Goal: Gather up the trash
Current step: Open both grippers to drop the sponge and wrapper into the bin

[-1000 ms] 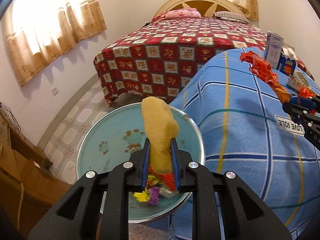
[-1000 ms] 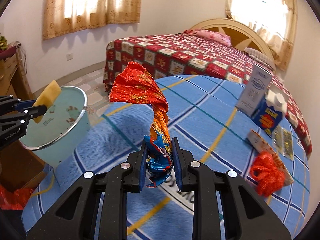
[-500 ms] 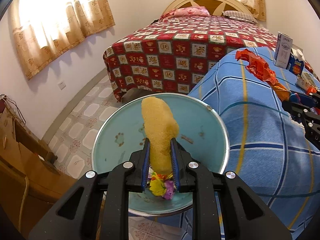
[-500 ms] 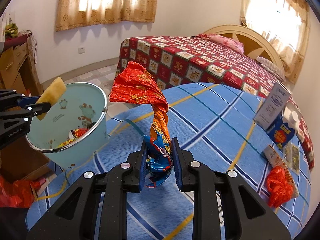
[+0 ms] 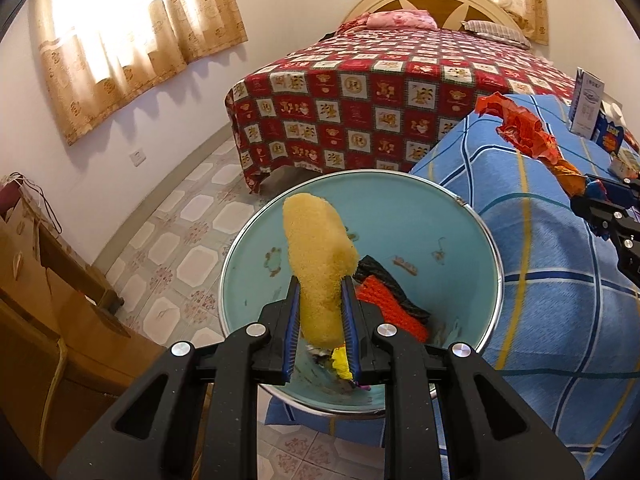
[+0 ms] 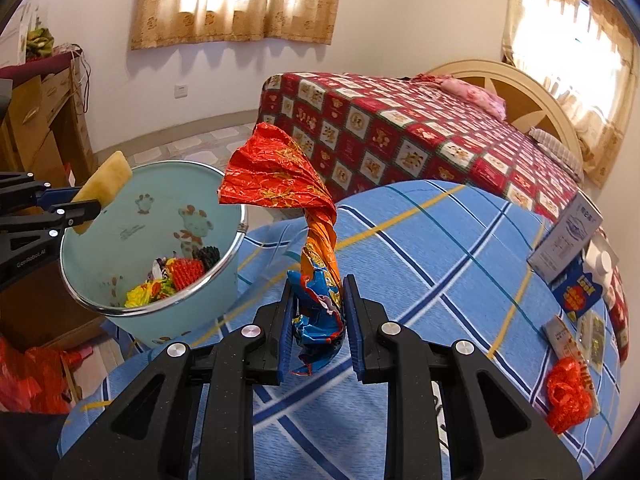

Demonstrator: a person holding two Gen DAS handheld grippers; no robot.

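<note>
Currently my left fingers [image 5: 320, 322] are clamped on a soft, light sponge [image 5: 318, 256] over the bin [image 5: 484, 240]; my right fingers [image 6: 318, 322] pinch a crinkly, slippery wrapper [image 6: 280, 172] by its twisted end, above the blue-checked counter [image 6: 440, 264] beside the bin.

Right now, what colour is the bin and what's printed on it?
Pale teal bin with a metal rim and cartoon giraffe prints inside; clearest in the right wrist view.

Sponge and wrapper held up beside the bin

A yellow sponge [image 5: 320, 264] is gripped upright over the open mouth of a pale blue bin [image 6: 224, 276] already holding crumpled coloured scraps [image 6: 176, 276]; a twisted red-and-blue foil wrapper [image 6: 308, 232] is pinched upright, fanned at the top, above the blue checked bench [image 6: 440, 280].
</note>
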